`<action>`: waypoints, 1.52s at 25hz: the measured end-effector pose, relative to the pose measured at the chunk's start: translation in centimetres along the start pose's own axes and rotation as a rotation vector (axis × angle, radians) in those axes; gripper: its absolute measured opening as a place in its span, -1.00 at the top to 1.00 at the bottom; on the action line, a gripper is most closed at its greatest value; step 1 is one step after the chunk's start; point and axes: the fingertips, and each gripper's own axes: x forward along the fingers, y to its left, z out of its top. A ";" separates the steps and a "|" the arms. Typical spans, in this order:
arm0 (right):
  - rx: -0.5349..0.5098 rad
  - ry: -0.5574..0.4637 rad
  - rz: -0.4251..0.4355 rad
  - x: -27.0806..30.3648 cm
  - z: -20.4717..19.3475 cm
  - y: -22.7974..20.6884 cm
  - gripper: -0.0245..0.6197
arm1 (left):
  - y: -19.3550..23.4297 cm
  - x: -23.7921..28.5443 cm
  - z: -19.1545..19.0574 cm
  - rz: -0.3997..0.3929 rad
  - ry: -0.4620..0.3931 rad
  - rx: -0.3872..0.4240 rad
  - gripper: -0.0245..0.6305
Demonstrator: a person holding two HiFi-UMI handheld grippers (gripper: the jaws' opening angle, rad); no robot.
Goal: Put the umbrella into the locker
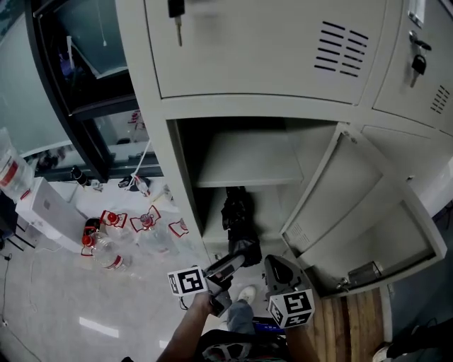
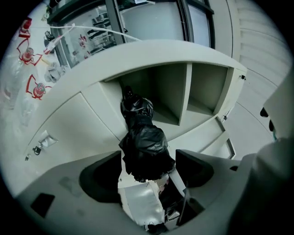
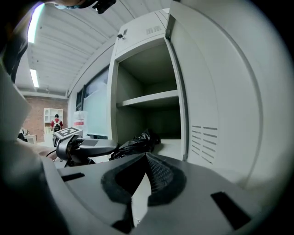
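Note:
A folded black umbrella [image 1: 237, 212] lies with its far end inside the open locker's lower compartment [image 1: 212, 226], under a shelf [image 1: 248, 166]. My left gripper [image 1: 228, 267] is shut on the umbrella's near end, just outside the opening. In the left gripper view the umbrella [image 2: 143, 147] fills the space between the jaws of the left gripper [image 2: 148, 170] and points into the compartment. My right gripper [image 1: 277, 270] hovers beside it to the right, its jaws shut on nothing. In the right gripper view, beyond the right gripper [image 3: 146, 158], the umbrella [image 3: 135, 143] and left gripper [image 3: 78, 146] show.
The locker door [image 1: 354, 212] hangs open to the right, close to my right gripper. Keys hang in the upper doors [image 1: 177, 21]. Plastic bottles [image 1: 113, 244] and a white box [image 1: 46, 212] lie on the floor at left. A shoe [image 1: 246, 293] is below.

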 end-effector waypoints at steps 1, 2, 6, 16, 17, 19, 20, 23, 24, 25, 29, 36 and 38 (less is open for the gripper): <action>-0.003 -0.004 0.002 -0.1 0.0 0.2 0.92 | 0.1 -0.7 0.2 0.015 -0.022 0.010 -0.16; -0.006 -0.008 0.004 -0.2 0.1 0.4 0.92 | 0.2 -1.5 0.6 0.031 -0.051 0.031 -0.16; -0.016 -0.021 0.009 -0.8 0.3 1.3 0.92 | -0.5 -4.7 3.2 0.100 -0.191 0.194 -0.15; -0.036 -0.047 -0.001 -2.6 0.5 2.4 0.92 | -4.6 -7.3 4.4 0.277 -0.247 0.667 0.87; -0.038 -0.046 -0.005 -2.8 0.5 2.3 0.92 | -4.7 -7.3 4.2 0.279 -0.243 0.676 0.88; -0.041 -0.046 -0.009 -3.0 0.5 2.3 0.92 | -4.7 -7.3 4.0 0.282 -0.239 0.682 0.88; -0.040 -0.046 -0.010 -3.1 0.4 2.3 0.92 | -4.7 -7.3 4.0 0.284 -0.238 0.681 0.88; -0.037 -0.046 -0.012 -3.4 0.2 2.3 0.92 | -4.6 -7.4 3.9 0.282 -0.237 0.669 0.88; -0.036 -0.046 -0.013 -3.4 0.2 2.4 0.92 | -4.6 -7.4 3.8 0.281 -0.236 0.665 0.88; -0.035 -0.046 -0.014 -3.5 0.2 2.4 0.92 | -4.6 -7.5 3.8 0.280 -0.236 0.662 0.88; -0.038 -0.052 -0.016 -3.5 0.4 2.6 0.92 | -4.8 -7.5 3.9 0.256 -0.248 0.656 0.88; -0.040 -0.049 -0.021 -3.6 0.4 2.4 0.92 | -4.6 -7.3 3.9 0.281 -0.238 0.669 0.88; -0.038 -0.045 -0.024 -3.7 0.4 2.3 0.92 | -4.3 -7.3 3.8 0.292 -0.228 0.663 0.88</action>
